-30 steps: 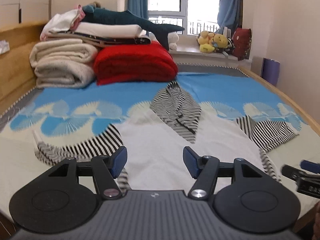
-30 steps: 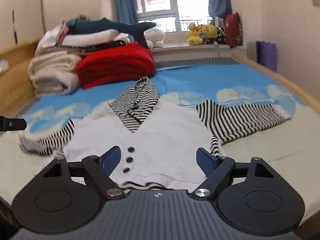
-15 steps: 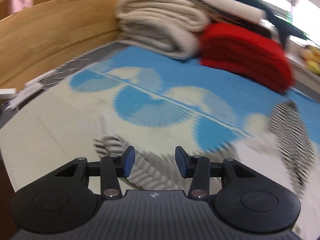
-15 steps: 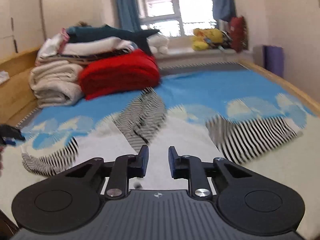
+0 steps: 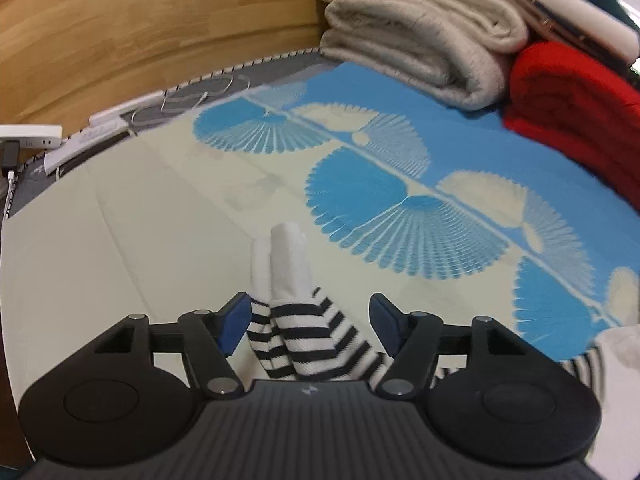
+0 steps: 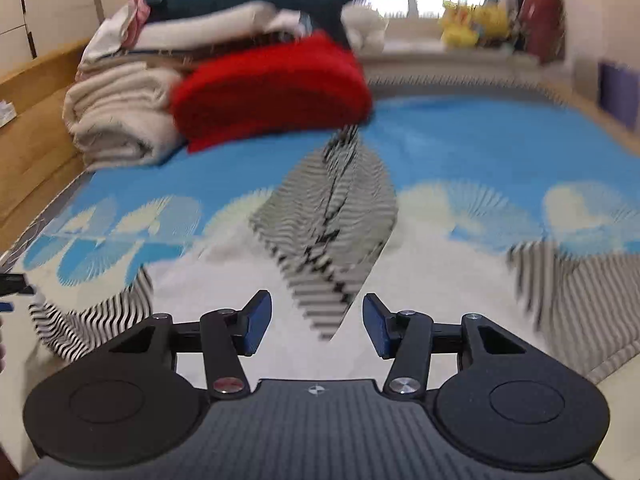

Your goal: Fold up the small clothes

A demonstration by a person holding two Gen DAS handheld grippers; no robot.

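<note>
My left gripper (image 5: 306,326) released, straddling striped sleeve (image 5: 304,344); right gripper (image 6: 318,324) released above white top (image 6: 248,300). Shallow pinch risks cuff (image 5: 286,256) slipping out.

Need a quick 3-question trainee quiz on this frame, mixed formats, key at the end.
1. True or false: the left gripper is shut on the striped sleeve.
2. In the right wrist view, what lies just ahead of the right gripper?
A. the red folded blanket
B. the striped hood on the white garment body
C. the yellow plush toys
3. Fill in: in the left wrist view, the sleeve ends in a plain ____ cuff.

Key:
1. False. The jaws stand open on either side of the sleeve.
2. B
3. white
</note>
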